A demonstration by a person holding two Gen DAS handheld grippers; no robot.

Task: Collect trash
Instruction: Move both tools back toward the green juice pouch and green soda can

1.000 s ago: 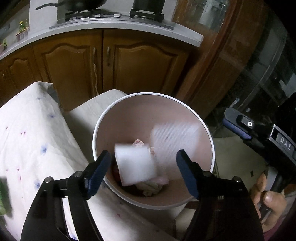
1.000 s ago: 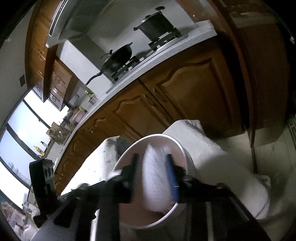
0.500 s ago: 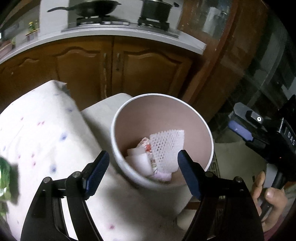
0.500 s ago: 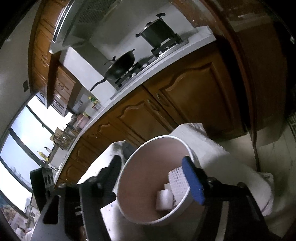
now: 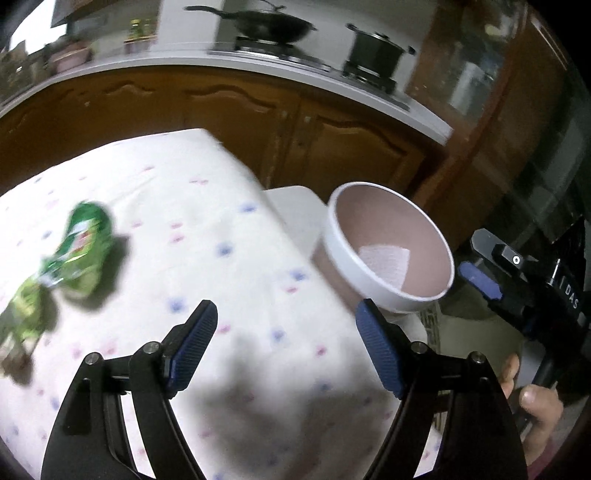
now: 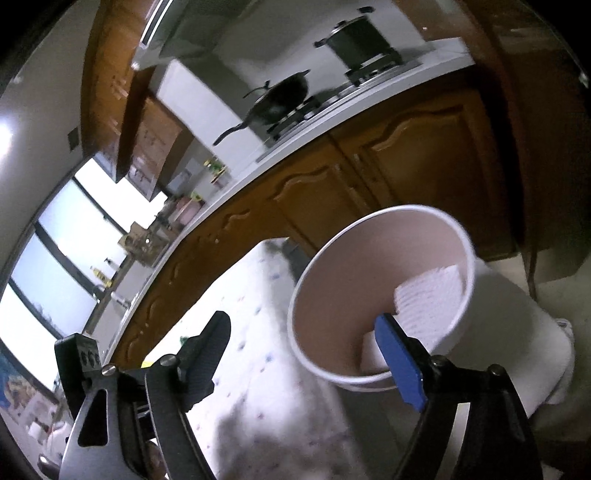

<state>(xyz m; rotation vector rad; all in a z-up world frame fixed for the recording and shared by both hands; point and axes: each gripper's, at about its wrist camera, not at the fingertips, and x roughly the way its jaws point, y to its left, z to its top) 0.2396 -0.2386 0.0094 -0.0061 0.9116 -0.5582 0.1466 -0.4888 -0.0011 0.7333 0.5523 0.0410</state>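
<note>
A round bin [image 5: 343,254] with a white rim and pinkish inside stands just past the table's right edge. White mesh foam [image 5: 384,262] lies in it. My left gripper [image 5: 286,347] is open and empty over the flowered tablecloth [image 5: 207,221]. A crumpled green wrapper [image 5: 81,254] lies on the cloth, to its left. In the right wrist view my right gripper [image 6: 303,358] hangs at the near rim of the bin [image 6: 343,288]; its jaws are opening with nothing between them. The mesh foam [image 6: 432,295] and a white scrap [image 6: 369,350] lie inside.
Wooden kitchen cabinets [image 5: 332,147] run behind the table, with a wok [image 5: 273,26] and a pot [image 5: 376,51] on the stove. The bin rests against a white-covered seat [image 6: 517,332]. A hand [image 5: 535,402] holds the right gripper at the right edge of the left wrist view.
The right gripper let go of the white mesh foam, which dropped into the bin, and its jaws spread wide. The left gripper swung left from above the bin to over the table.
</note>
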